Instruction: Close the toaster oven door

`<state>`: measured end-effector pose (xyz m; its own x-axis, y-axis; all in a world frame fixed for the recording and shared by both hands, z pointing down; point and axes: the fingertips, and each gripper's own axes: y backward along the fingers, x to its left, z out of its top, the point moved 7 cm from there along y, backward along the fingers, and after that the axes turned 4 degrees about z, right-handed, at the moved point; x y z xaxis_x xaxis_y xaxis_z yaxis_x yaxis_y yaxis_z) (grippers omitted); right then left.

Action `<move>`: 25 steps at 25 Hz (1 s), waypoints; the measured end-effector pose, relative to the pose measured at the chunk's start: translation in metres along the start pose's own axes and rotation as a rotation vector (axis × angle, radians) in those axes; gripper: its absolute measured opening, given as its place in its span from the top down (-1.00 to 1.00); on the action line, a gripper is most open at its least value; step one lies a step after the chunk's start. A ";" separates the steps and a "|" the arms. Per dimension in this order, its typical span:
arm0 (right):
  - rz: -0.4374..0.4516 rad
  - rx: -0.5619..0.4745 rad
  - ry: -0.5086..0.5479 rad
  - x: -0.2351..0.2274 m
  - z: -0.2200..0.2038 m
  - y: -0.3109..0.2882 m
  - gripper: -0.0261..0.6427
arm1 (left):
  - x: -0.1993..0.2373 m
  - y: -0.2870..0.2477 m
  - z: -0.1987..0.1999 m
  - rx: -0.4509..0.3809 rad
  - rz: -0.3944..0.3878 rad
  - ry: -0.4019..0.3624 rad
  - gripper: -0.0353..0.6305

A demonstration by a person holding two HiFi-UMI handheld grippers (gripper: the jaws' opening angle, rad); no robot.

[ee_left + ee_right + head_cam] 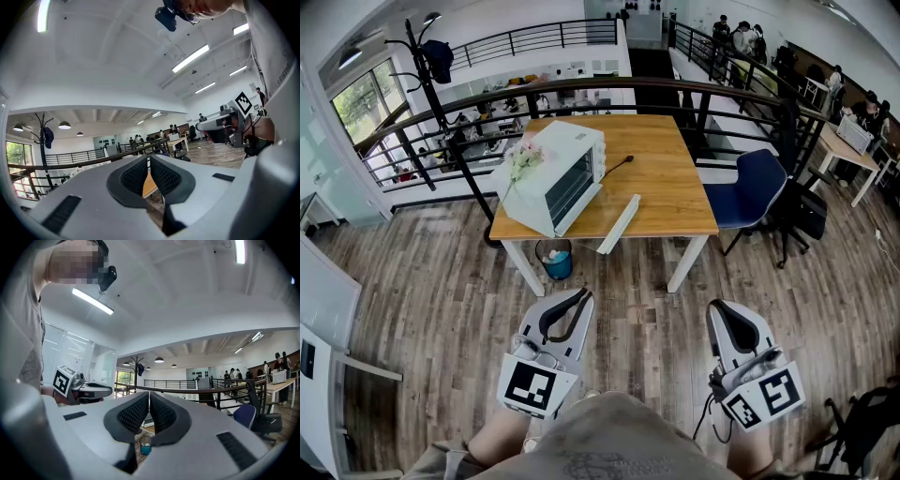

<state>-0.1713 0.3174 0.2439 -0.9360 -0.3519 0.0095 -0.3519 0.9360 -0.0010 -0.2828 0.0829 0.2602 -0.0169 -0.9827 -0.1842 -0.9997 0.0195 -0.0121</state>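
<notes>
toaster oven (551, 176), on table (670, 178), door (619, 225) hanging open; left gripper (581, 296) and right gripper (719, 307): jaws together, empty, held low well short of it, seemingly awaiting approach

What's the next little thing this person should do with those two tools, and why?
Probably step closer to the table. The left gripper and right gripper are both shut, empty and held low, short of the toaster oven, whose door seems to lie open.
</notes>
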 end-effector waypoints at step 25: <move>-0.037 -0.029 -0.144 -0.069 -0.040 0.044 0.35 | -0.057 -0.036 -0.022 0.076 0.109 0.038 0.25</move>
<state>-0.1218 0.3827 0.2834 -0.9148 -0.3810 -0.1344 -0.3875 0.9215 0.0254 -0.2465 0.1340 0.2925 -0.1269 -0.9803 -0.1515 -0.9879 0.1386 -0.0692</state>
